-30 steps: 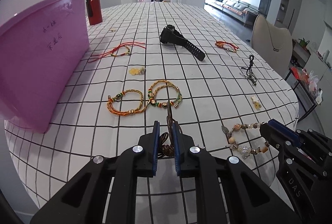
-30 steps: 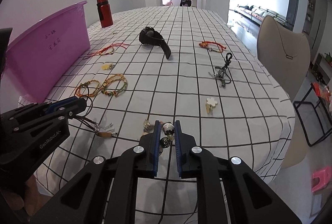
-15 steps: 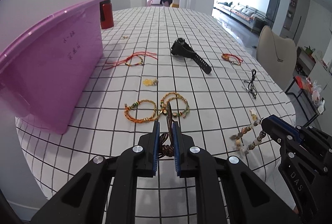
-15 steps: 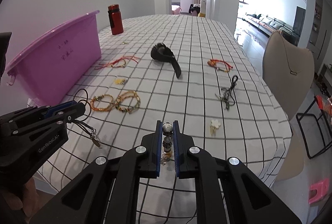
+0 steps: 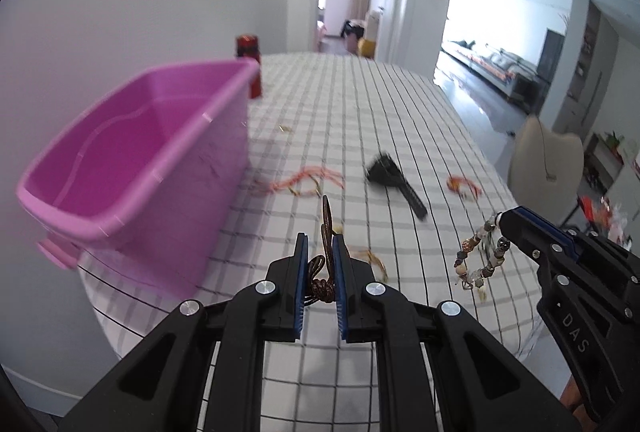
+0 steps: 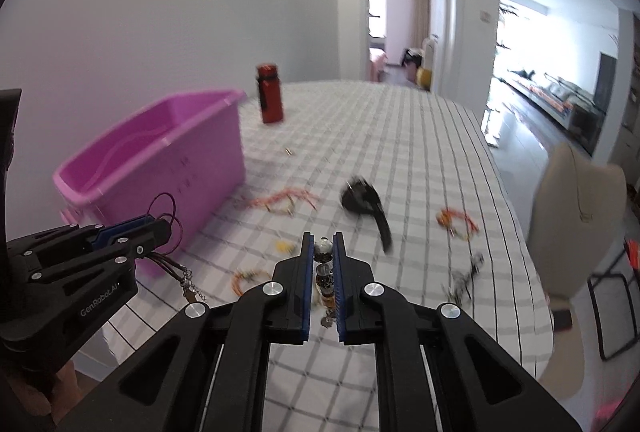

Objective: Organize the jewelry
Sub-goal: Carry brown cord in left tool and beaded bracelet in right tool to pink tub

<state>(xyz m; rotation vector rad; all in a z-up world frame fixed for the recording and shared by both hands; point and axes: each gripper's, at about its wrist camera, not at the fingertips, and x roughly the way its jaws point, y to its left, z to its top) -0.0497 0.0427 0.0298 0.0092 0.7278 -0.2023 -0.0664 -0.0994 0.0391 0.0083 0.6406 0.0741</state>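
Observation:
My left gripper point(image 5: 320, 244) is shut on a brown cord necklace point(image 5: 326, 232) and holds it in the air above the table's near end; it also shows in the right wrist view point(image 6: 160, 228) with the cord's pendant hanging below. My right gripper point(image 6: 323, 244) is shut on a beaded bracelet point(image 6: 325, 272), lifted off the table; the bracelet dangles from it in the left wrist view point(image 5: 480, 252). An open purple bin point(image 5: 132, 167) stands at the left, empty as far as I see.
On the checked tablecloth point(image 6: 400, 151) lie a black watch point(image 6: 364, 199), red cord bracelets point(image 6: 284, 199) point(image 6: 456, 220), yellow braided bracelets point(image 6: 248, 278), a dark chain point(image 6: 464, 274) and a small yellow charm point(image 6: 282, 246). A red bottle point(image 6: 270, 97) stands behind the bin. A beige chair point(image 6: 576, 216) is at the right.
Both grippers have risen well above the table with their jewelry. The view now looks down into the purple bin from higher up. The picture is motion-blurred.

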